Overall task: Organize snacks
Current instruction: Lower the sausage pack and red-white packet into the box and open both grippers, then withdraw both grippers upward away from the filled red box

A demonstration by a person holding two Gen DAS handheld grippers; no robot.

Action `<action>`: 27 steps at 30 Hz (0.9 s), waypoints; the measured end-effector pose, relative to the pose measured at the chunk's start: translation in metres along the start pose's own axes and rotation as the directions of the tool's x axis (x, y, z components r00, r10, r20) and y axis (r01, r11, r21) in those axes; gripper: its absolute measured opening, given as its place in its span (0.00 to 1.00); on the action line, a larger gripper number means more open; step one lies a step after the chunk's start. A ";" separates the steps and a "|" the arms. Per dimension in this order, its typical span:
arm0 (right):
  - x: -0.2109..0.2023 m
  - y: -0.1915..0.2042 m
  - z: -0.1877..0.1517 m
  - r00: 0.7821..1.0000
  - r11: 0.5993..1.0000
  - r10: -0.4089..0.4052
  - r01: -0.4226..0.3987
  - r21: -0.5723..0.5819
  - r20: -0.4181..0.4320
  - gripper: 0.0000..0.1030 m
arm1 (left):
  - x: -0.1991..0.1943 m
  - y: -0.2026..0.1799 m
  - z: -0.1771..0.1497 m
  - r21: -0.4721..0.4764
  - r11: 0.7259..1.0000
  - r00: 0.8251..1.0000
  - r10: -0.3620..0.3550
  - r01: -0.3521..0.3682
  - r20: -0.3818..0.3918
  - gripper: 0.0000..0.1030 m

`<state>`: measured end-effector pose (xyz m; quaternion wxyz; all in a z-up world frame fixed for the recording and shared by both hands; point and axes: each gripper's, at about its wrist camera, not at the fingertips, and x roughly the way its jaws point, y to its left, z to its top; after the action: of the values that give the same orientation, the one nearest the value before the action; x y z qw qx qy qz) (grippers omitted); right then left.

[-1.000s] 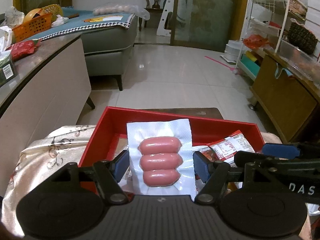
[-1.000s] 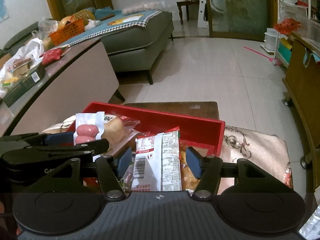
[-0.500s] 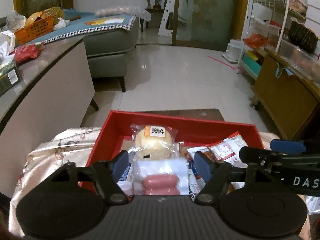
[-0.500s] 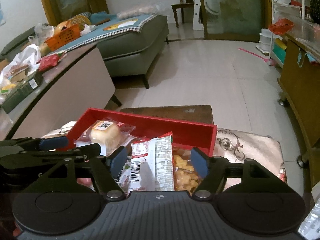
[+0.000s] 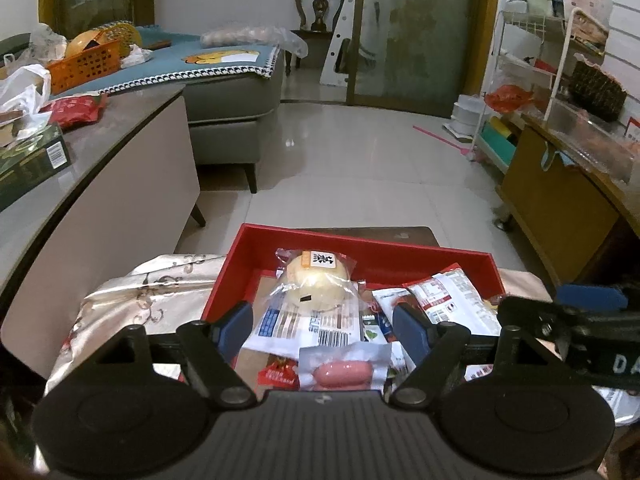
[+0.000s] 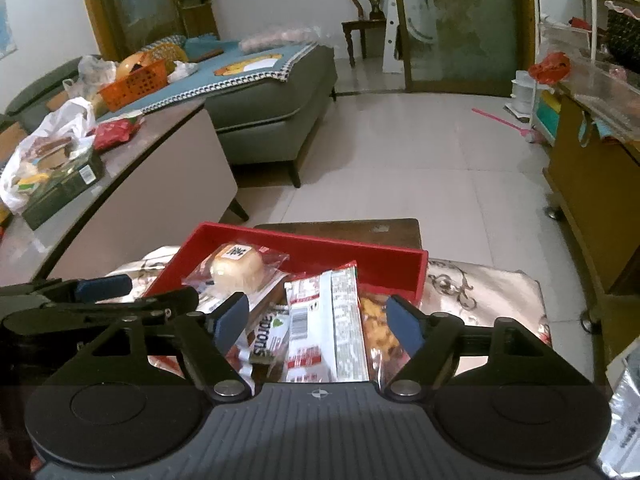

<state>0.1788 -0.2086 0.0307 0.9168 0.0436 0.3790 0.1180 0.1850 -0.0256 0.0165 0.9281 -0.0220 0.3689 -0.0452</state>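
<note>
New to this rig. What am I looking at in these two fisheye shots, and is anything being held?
There is no robot arm here. A person holds a two-finger gripper in each hand, and each gripper carries a fisheye camera looking forward along its blue-padded fingers.

In the left wrist view, the left gripper is open over a red tray that sits on a patterned cloth. Below it lie a wrapped bun and a sausage pack; neither finger touches them.

In the right wrist view, the right gripper is also open, above a red-and-white snack packet lying in the same tray. The left gripper shows at that picture's left edge.

Neither gripper holds anything. The snacks are piled loosely in the tray.
</note>
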 end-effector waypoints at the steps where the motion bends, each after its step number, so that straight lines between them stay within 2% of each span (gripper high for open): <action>1: -0.004 0.000 -0.002 1.000 1.000 -0.003 0.003 -0.003 0.000 0.83 | -0.003 0.001 -0.001 -0.004 1.000 1.000 -0.003 0.003 0.000 0.70; 14: -0.041 0.004 -0.045 0.999 0.999 -0.027 0.028 0.036 -0.021 0.85 | -0.042 0.008 -0.043 -0.035 0.999 0.998 -0.035 0.034 -0.042 0.72; 19: -0.055 0.008 -0.063 0.999 0.999 -0.028 0.029 0.035 -0.030 0.85 | -0.062 0.005 -0.061 -0.018 0.999 0.999 -0.037 0.037 -0.038 0.76; 27: -0.068 0.012 -0.086 0.998 0.999 -0.030 0.032 0.038 -0.057 0.86 | -0.086 -0.001 -0.084 -0.007 0.999 0.998 -0.043 0.043 -0.043 0.78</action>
<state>0.0695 -0.2145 0.0186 0.9065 0.0521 0.4075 0.0975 0.0646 -0.0183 0.0142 0.9186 -0.0318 0.3886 -0.0644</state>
